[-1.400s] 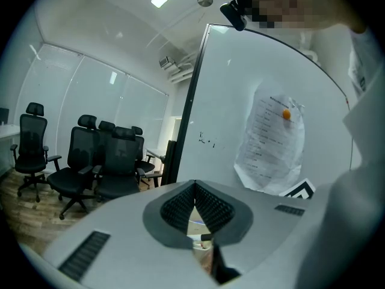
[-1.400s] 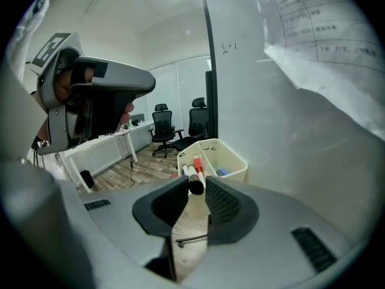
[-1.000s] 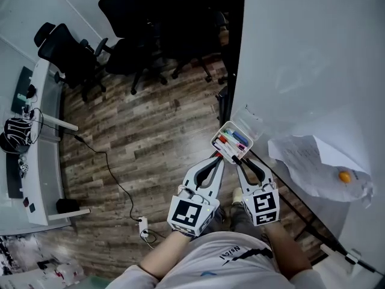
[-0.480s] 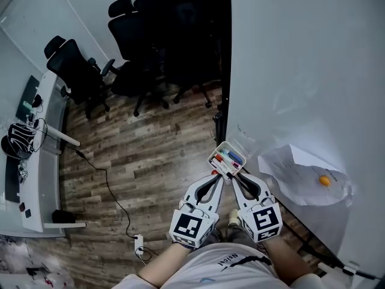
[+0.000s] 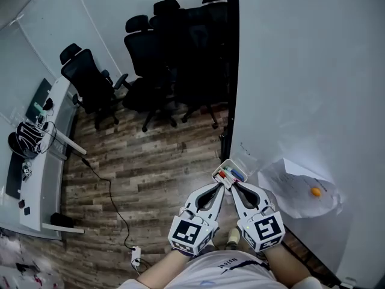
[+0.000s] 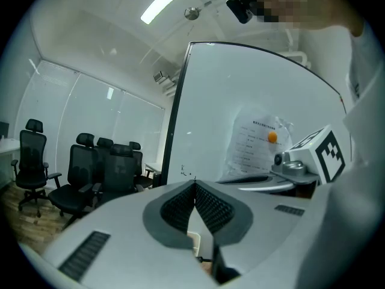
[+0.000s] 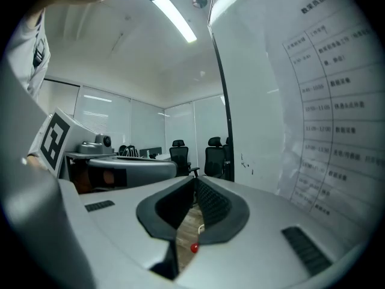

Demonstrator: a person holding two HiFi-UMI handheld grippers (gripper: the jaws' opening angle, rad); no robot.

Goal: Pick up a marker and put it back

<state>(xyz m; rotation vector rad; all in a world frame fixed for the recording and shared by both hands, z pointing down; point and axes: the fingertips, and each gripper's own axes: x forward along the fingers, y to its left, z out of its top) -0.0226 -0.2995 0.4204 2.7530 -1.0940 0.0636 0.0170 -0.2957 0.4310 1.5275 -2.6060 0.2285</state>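
A clear tray point(image 5: 237, 163) fixed low on the whiteboard point(image 5: 301, 71) holds several markers point(image 5: 228, 174) with red, blue and dark caps. Both grippers point up at it from just below, side by side. The left gripper point(image 5: 221, 187) point(image 6: 194, 183) is shut, pads together, nothing between them. The right gripper point(image 5: 232, 187) point(image 7: 195, 179) has just been closing; its tips now meet with no marker pinched between the pads. A tiny red spot point(image 7: 194, 247) shows low in its gap; what it is I cannot tell.
A printed sheet in a plastic sleeve point(image 5: 295, 188) hangs on the board under an orange magnet point(image 5: 316, 191). Black office chairs point(image 5: 162, 47) stand at the far end of the wood floor. A white desk point(image 5: 39, 161) runs along the left, and a cable point(image 5: 111, 203) trails across the floor.
Both grippers have risen, staying just under the tray. The right gripper's jaws have narrowed from spread to nearly together. The head view has tilted up, showing more of the chairs.
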